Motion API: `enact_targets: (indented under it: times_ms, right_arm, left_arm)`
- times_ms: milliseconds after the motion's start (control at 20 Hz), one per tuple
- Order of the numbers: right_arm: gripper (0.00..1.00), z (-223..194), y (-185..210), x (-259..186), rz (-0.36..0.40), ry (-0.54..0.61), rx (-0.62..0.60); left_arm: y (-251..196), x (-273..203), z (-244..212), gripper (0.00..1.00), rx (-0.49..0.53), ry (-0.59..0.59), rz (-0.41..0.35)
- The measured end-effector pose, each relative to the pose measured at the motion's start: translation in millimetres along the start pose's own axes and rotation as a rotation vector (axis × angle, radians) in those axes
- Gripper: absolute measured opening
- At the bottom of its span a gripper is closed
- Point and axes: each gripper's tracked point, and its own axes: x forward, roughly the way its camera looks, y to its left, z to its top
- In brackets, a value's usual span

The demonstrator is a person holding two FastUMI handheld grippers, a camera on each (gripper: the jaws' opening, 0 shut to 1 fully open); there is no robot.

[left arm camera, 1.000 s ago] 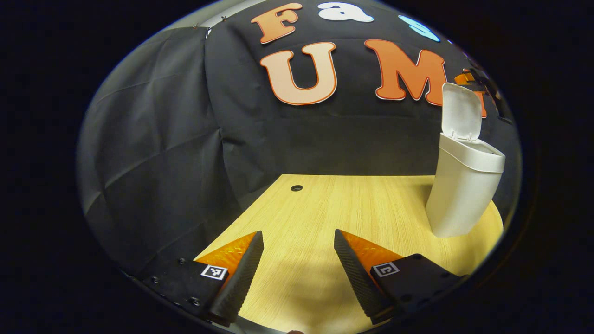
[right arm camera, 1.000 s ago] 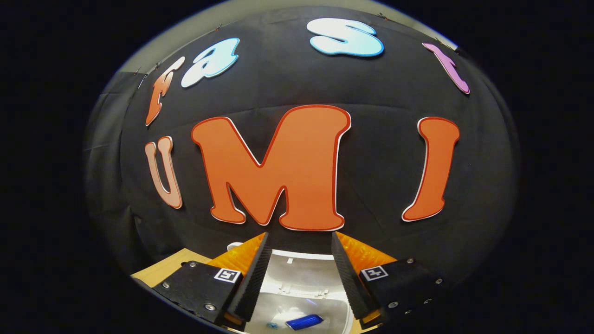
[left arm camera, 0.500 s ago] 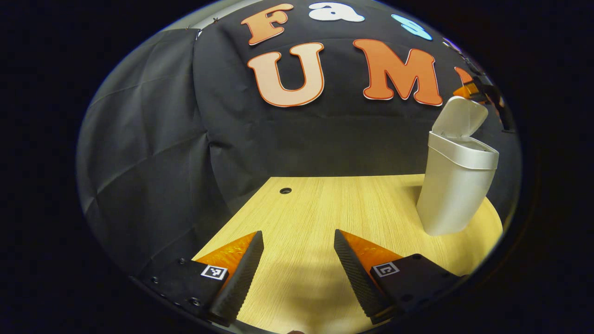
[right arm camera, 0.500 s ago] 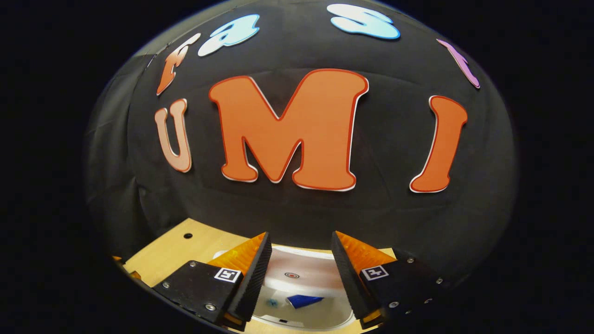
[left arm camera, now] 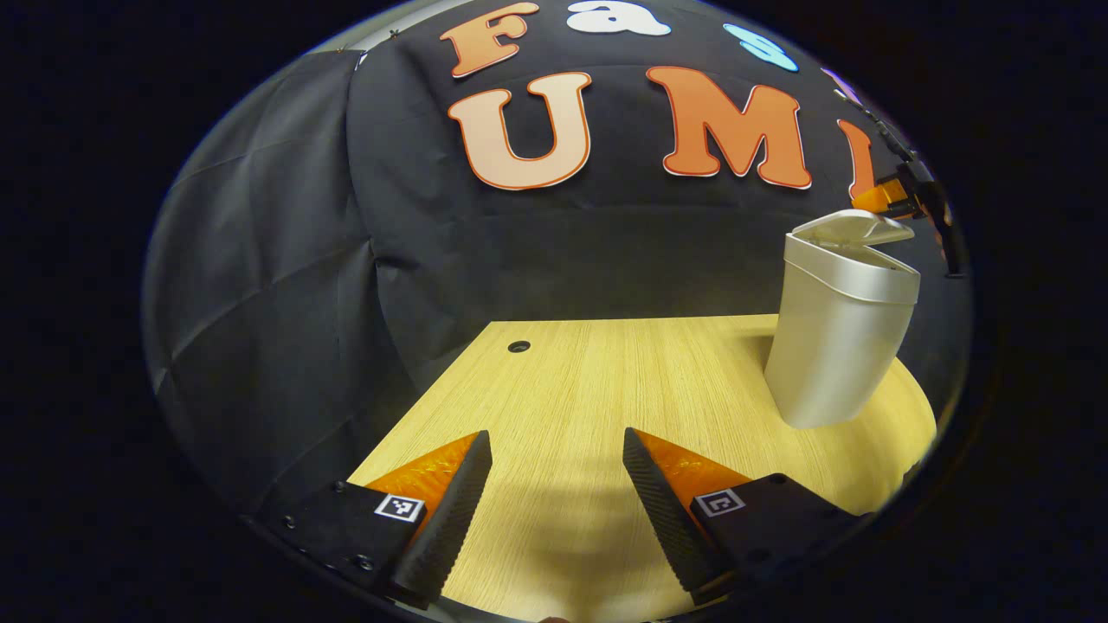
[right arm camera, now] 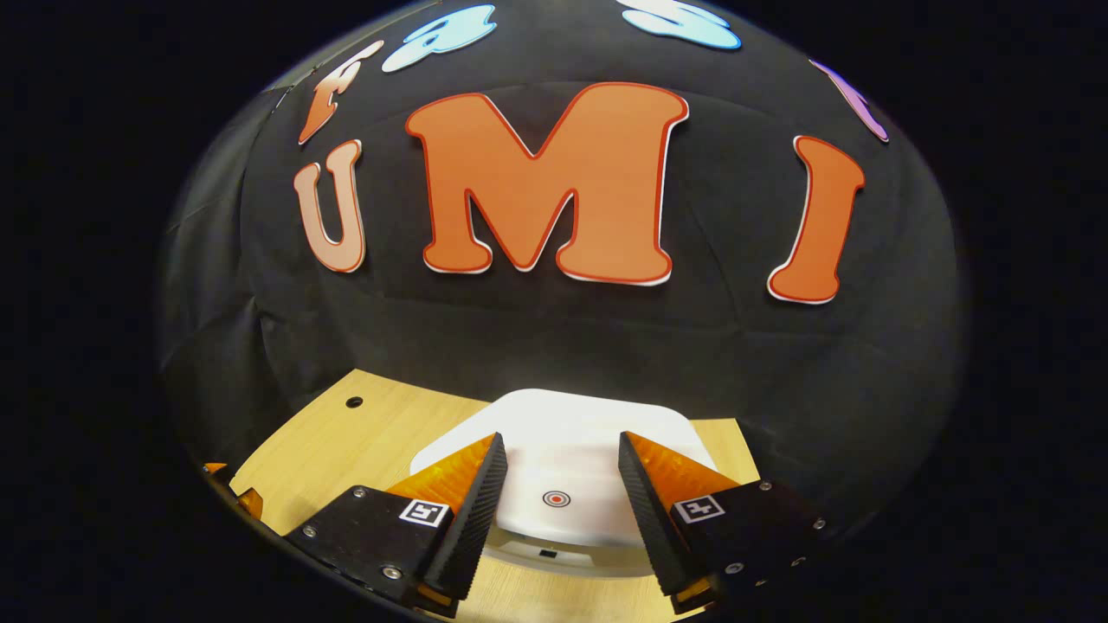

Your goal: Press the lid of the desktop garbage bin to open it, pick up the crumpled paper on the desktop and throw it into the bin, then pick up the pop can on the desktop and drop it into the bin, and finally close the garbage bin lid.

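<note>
In the right gripper view the right gripper (right arm camera: pixel 554 484) hangs with its fingers spread wide and empty, straddling the lid (right arm camera: pixel 563 441) just below. The left gripper (left arm camera: pixel 554 493), fingers also wide and empty, hovers over the bare surface (left arm camera: pixel 606 381). Farther off stands the bin (left arm camera: pixel 840 337), its lid lowered almost flat, a narrow gap showing. I judge closing is in hand; a downward press until it latches.

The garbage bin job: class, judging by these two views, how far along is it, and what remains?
Nearly finished. The wooden desktop carries neither crumpled paper nor pop can, so both throws look done. In hand: the bin's lid is lowered almost flat on the garbage bin, a small gap remaining at the front. The right gripper hangs open just above the lid's red dot. The left gripper is open, idle. Left: press it fully shut.
</note>
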Motion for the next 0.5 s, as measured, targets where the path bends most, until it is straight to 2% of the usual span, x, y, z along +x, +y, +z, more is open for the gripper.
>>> enact_targets:
  times_ms: [200,350,500]
  right_arm:
    - [0.77,-26.6,3.8,-6.1,0.007,0.052,-0.012]
    - [0.66,-42.2,4.9,-11.5,0.008,0.079,0.027]
    - [0.58,-42.7,4.8,-15.2,0.007,0.059,0.014]
  left_arm:
    - [-1.1,0.9,-2.8,0.98,0.010,0.009,-0.014]
    - [-2.3,1.4,-4.2,0.98,0.013,0.015,-0.023]
    - [-3.4,1.8,-3.4,0.98,0.027,0.015,-0.026]
